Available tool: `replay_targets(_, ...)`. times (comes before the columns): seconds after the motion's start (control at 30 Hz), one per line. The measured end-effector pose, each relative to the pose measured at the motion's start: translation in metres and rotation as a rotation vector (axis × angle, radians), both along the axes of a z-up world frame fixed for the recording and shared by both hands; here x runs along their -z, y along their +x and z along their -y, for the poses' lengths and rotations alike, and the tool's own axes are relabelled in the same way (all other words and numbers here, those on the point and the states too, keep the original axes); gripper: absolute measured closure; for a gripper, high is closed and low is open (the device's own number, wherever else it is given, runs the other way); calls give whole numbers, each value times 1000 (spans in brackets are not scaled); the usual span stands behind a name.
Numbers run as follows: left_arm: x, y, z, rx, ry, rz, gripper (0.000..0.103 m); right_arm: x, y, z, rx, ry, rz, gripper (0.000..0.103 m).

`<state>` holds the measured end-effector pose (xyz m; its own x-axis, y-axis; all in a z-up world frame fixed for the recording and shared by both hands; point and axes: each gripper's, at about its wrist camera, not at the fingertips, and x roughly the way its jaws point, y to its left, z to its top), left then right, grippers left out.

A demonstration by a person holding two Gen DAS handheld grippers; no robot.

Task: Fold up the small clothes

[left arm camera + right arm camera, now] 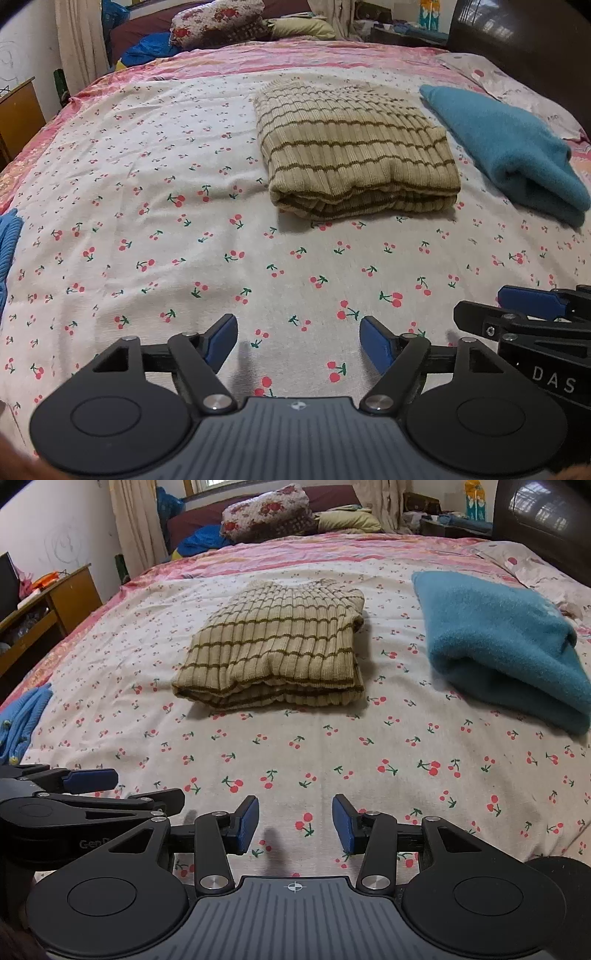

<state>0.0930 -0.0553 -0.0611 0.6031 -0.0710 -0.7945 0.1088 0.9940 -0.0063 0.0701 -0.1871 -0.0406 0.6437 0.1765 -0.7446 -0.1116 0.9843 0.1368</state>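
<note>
trouble from here would most likely come from the next reach: both tools sit low over the cherry-print sheet (184,258), and the left gripper (299,341) and right gripper (295,823) both stand spread apart with nothing between the blue pads, so neither is carrying anything. the striped beige sweater (273,657) lies folded in the middle of the bed, with the teal garment (495,642) folded just to its right, apart from it. a light blue knit piece (22,716) lies crumpled at the left edge of the bed, probably the next item. dragging it across could snag the loose sheet and bunch it under the finished stacks, or a sweeping arm could knock the sweater's layers open. the two grippers also hang close side by side, so they might collide.
</note>
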Motion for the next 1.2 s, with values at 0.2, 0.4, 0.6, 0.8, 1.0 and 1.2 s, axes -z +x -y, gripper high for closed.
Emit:
replay_targets(0.2, -3, -3, 1, -7, 8, 17, 19, 1, -2, 0, 5, 5, -2, 59)
replay_targets(0.4, -2, -5, 6, -4, 50, 15, 13, 1, -4, 0, 8, 8, 2, 58)
replay_targets(0.6, -2, -6, 6, -7, 50, 15, 11, 2, -5, 2, 17, 12, -3, 58)
replay_targets(0.8, -2, -7, 5, -13, 46, 14, 10, 4, -6, 2, 20, 13, -8, 58)
replay_targets(1.0, -4, -9, 5, -12, 40, 20, 10, 6, -6, 3, 28, 11, -14, 58)
replay_targets(1.2, -4, -10, 4, -10, 33, 22, 10, 8, -6, 3, 34, 10, -19, 58)
